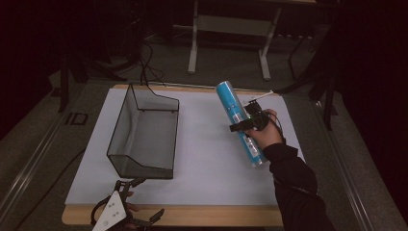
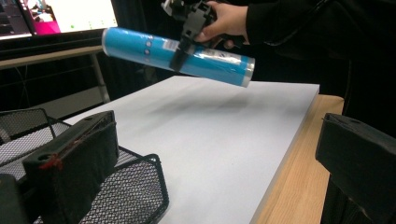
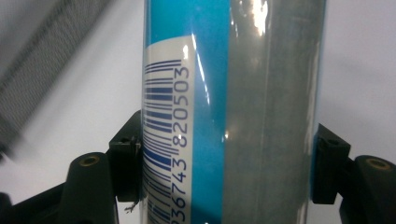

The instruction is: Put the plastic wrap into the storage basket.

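two grippers are in play. the right gripper (image 1: 243, 126) has its jaws clamped on the middle of a blue tube (image 1: 238, 122), one pad on each side, holding it clear above the white mat (image 1: 207, 159) on the right half of the worktop (image 1: 183, 215), its far end raised. the left gripper (image 1: 126, 212) sits at the near left edge, just beside the black mesh basket (image 1: 144, 132), its jaws spread wide and holding nothing.
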`<state>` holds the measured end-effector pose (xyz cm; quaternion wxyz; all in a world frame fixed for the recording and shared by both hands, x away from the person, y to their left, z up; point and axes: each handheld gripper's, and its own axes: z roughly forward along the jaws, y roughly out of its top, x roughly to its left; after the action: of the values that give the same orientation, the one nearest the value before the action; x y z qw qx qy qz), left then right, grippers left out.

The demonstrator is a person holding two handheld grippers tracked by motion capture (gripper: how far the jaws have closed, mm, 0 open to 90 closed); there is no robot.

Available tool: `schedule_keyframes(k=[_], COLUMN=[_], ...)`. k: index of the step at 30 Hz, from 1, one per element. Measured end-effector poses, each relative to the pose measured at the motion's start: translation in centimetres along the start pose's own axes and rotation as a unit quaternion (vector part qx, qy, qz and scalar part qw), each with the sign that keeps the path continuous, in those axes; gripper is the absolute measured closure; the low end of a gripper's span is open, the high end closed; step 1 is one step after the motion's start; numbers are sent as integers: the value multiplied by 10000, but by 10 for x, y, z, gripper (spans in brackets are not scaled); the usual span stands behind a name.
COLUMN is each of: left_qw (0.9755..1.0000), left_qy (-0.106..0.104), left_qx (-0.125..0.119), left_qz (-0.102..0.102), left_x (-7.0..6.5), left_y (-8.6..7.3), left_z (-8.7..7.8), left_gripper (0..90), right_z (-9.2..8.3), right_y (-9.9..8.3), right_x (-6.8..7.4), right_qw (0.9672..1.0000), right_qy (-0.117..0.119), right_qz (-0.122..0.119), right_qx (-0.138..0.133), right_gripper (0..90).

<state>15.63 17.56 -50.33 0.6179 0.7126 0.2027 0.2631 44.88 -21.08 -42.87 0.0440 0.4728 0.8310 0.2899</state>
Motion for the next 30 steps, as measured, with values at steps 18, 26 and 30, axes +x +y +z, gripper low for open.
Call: schedule_keyframes(k=[18, 26, 30], left_qw=[10000, 10000, 10000], left_qy=[-15, 5, -4], left_qx=[13, -9, -18], left_qz=[27, 31, 32], left_x=[0, -1, -1], left_y=[0, 0, 0], left_z=[1, 0, -1], left_gripper=[0, 0, 0], right_z=[-18, -21, -23], right_y=[31, 52, 62], right_x=[33, 60, 72], right_qw=[9908, 9783, 9705], right_qy=[478, 753, 938], right_qz=[709, 1026, 1168], right_qx=[-1048, -1637, -1888], right_gripper=[319, 318, 319])
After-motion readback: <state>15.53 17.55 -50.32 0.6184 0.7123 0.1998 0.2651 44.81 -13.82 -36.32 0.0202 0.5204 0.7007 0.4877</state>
